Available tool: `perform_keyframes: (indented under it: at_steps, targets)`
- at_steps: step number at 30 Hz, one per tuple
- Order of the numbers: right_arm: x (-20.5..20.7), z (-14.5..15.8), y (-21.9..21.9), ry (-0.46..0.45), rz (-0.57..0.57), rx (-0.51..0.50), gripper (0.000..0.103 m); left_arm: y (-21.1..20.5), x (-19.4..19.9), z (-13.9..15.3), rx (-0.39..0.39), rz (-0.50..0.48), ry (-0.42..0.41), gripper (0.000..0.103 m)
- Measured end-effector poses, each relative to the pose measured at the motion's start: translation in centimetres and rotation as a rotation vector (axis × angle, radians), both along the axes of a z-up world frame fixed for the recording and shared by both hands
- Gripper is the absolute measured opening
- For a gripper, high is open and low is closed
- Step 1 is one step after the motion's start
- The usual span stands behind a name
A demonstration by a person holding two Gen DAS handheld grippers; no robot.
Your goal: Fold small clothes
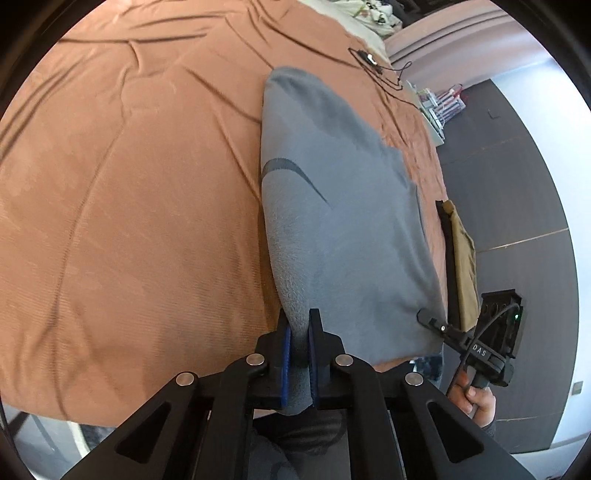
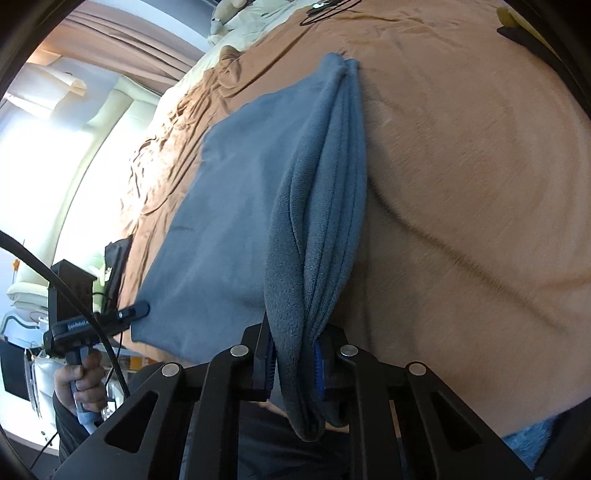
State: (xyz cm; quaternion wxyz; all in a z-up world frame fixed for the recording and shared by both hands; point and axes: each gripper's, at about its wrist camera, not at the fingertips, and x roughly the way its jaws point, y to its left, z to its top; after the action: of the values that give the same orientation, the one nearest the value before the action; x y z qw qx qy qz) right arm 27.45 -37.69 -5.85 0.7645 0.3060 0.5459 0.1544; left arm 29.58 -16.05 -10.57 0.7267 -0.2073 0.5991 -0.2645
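A grey-blue folded garment with a dark swoosh mark lies on the orange-brown bed cover. My left gripper is shut on its near left corner, cloth bunched between the blue pads. My right gripper is shut on the other near corner, where several folded layers stack up. The right gripper also shows in the left wrist view at the garment's right corner. The left gripper shows in the right wrist view at the garment's left corner.
A khaki and black folded item lies at the bed's right edge. A black cable with a small device lies far on the bed. Pale pillows sit at the head. Dark floor is beside the bed.
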Motion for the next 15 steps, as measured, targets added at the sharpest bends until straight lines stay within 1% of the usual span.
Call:
perform_keyframes:
  at_steps: [6,9,11,13,14,15]
  targets:
    - [-1.3,-0.5,0.5,-0.001,0.018,0.023,0.012,1.3,-1.1,0.0,0.024,-0.013,0.000,0.008]
    - [-1.9,-0.9,0.5,0.006,0.013,0.031,0.012,1.8,-1.7,-0.5,0.038,-0.022,0.016,0.008]
    - [-1.8,-1.2,0.5,0.018,0.013,0.032,0.014,1.9,-1.6,-1.0,0.051,-0.007,0.023,0.010]
    - [-1.5,-1.4,0.3,0.033,0.005,0.029,0.020,1.8,-1.3,-1.3,0.076,0.013,0.027,0.011]
    - [-1.4,-1.5,0.0,0.036,-0.001,0.032,0.030,1.7,-0.7,-1.4,0.080,0.025,0.034,0.014]
    - [-1.2,-1.7,-0.4,0.045,-0.012,0.035,0.036,1.8,-0.5,-1.4,0.077,0.033,0.034,0.018]
